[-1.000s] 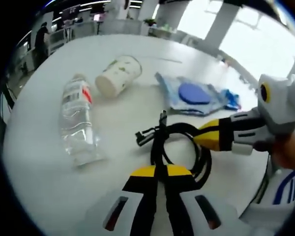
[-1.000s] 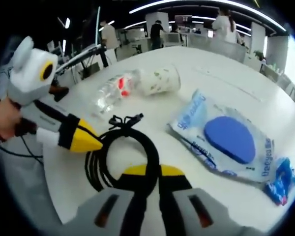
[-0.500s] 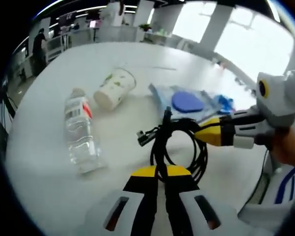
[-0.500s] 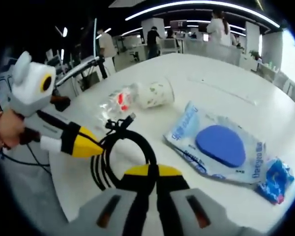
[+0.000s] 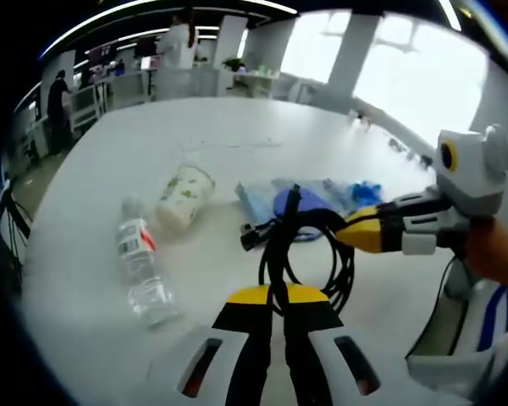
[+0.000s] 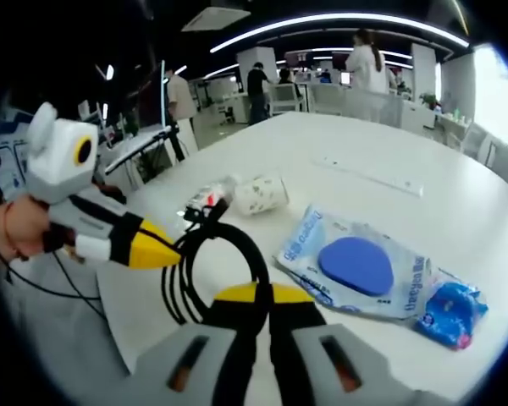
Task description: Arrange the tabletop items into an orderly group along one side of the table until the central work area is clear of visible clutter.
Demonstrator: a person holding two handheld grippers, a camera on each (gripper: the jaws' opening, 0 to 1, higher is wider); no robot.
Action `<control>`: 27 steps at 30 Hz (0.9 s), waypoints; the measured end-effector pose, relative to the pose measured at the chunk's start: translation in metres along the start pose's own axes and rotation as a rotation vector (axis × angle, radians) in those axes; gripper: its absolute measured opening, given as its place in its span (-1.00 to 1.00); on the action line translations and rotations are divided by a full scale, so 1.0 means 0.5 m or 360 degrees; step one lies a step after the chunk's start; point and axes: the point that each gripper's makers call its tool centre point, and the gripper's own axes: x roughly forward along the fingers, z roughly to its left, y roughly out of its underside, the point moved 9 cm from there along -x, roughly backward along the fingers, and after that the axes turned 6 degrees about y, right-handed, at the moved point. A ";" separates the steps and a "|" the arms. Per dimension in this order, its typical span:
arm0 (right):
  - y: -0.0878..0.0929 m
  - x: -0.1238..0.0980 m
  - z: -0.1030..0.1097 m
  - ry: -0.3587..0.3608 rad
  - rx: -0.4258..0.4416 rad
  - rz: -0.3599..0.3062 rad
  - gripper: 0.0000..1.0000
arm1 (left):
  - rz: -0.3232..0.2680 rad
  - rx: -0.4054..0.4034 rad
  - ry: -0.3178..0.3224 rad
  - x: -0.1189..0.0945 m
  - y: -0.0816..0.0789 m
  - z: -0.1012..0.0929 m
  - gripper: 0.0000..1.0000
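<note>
— What is being held by the two grippers?
— A coiled black cable (image 5: 309,254) is being gripped by both: the left gripper (image 5: 277,298) jaws are clenched on it, and the right gripper (image 6: 252,298) jaws likewise, from the other side. The coil is being held up above the white tabletop (image 5: 229,144).
— And what is lying there?
— A clear bottle (image 5: 140,271) and a paper cup (image 5: 183,196) are lying on their sides, close together. A packet (image 6: 360,271) with a blue disc is lying flat beside them.
</note>
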 end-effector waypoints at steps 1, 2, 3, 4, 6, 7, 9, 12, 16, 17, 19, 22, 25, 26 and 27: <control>-0.001 -0.003 -0.001 0.0002 0.0002 -0.0004 -1.00 | -0.0004 0.0004 0.0007 -0.002 -0.005 -0.004 -1.00; -0.004 -0.012 -0.004 0.0007 0.0012 -0.0015 -1.00 | -0.0009 0.0028 0.0017 -0.004 -0.012 -0.010 -1.00; -0.006 -0.017 -0.006 0.0010 0.0020 -0.0021 -1.00 | -0.0010 0.0037 0.0022 -0.006 -0.017 -0.014 -1.00; -0.009 -0.027 -0.009 0.0018 0.0029 -0.0031 -1.00 | -0.0013 0.0047 0.0032 -0.008 -0.024 -0.022 -1.00; -0.014 -0.042 -0.015 0.0029 0.0048 -0.0044 -1.00 | -0.0016 0.0066 0.0049 -0.009 -0.033 -0.032 -1.00; -0.015 -0.048 -0.017 0.0032 0.0053 -0.0049 -1.00 | -0.0018 0.0071 0.0057 -0.009 -0.036 -0.036 -1.00; -0.017 -0.066 -0.025 0.0048 0.0067 -0.0058 -1.00 | -0.0020 0.0076 0.0085 -0.010 -0.046 -0.049 -1.00; -0.019 -0.095 -0.038 0.0072 0.0100 -0.0077 -1.00 | -0.0023 0.0110 0.0123 -0.010 -0.061 -0.073 -1.00; -0.019 -0.131 -0.052 0.0115 0.0133 -0.0102 -1.00 | -0.0027 0.0163 0.0164 -0.008 -0.077 -0.100 -1.00; -0.018 -0.143 -0.057 0.0130 0.0139 -0.0110 -1.00 | -0.0029 0.0172 0.0181 -0.007 -0.082 -0.110 -1.00; -0.016 -0.159 -0.066 0.0151 0.0158 -0.0124 -1.00 | -0.0036 0.0203 0.0207 -0.003 -0.093 -0.128 -1.00; -0.011 -0.187 -0.080 0.0186 0.0191 -0.0137 -1.00 | -0.0036 0.0232 0.0249 0.003 -0.104 -0.153 -1.00; -0.006 -0.222 -0.095 0.0223 0.0223 -0.0149 -1.00 | -0.0034 0.0278 0.0297 0.008 -0.117 -0.185 -1.00; -0.006 -0.232 -0.099 0.0233 0.0231 -0.0157 -1.00 | -0.0032 0.0288 0.0309 0.009 -0.120 -0.193 -1.00; -0.004 -0.244 -0.105 0.0248 0.0241 -0.0160 -1.00 | -0.0034 0.0293 0.0321 0.011 -0.124 -0.200 -1.00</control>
